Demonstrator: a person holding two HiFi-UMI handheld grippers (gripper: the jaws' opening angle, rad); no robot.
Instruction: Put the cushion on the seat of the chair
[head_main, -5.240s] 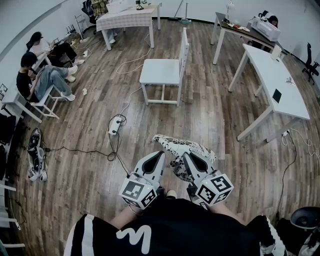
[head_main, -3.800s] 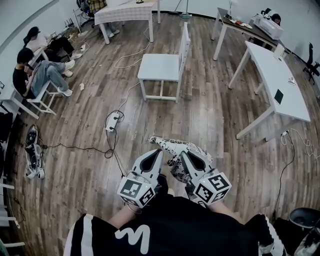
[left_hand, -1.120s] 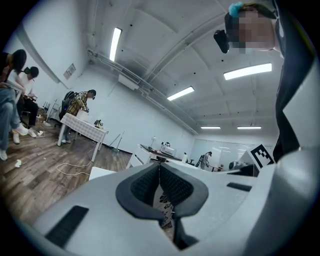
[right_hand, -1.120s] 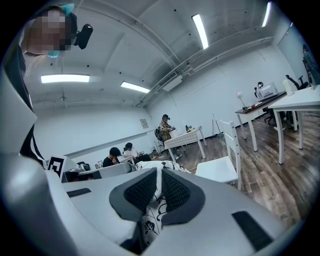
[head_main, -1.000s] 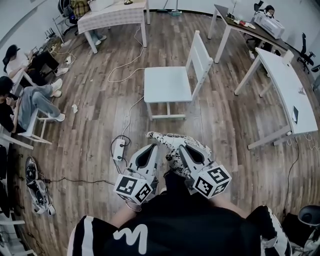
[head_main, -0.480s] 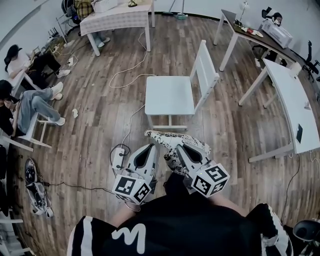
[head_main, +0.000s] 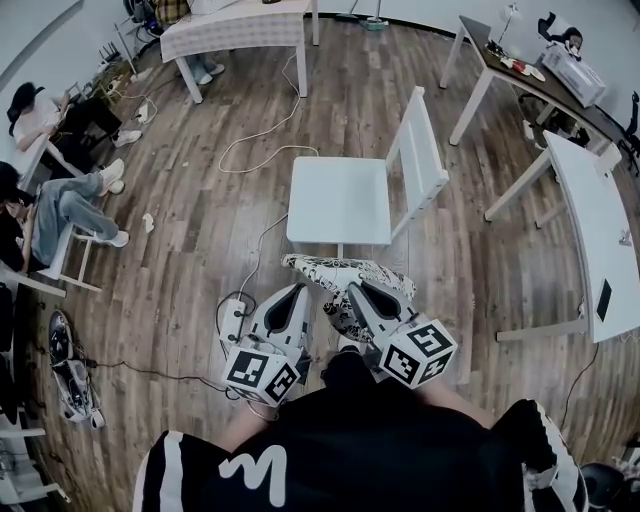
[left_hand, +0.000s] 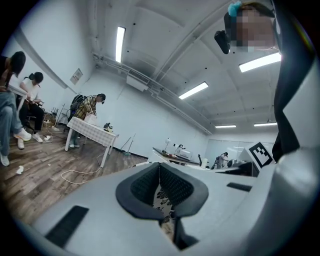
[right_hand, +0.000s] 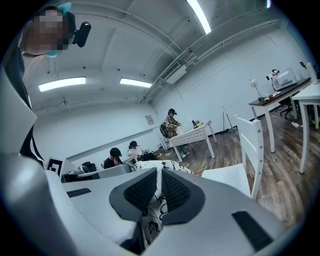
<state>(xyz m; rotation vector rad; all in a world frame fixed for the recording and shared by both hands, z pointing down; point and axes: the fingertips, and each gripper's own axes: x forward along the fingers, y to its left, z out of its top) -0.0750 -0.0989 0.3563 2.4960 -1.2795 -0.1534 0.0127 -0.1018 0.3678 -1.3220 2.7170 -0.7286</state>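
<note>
**Cushion (head_main: 340, 272) nearly at the chair (head_main: 340, 200)**

Head view: it's held off the floor by left gripper (head_main: 293, 296) and right gripper (head_main: 360, 296), just short of the seat's front edge. Left gripper view: jaws clamped on cushion fabric. Right gripper view: jaws pinching its edge too
</note>
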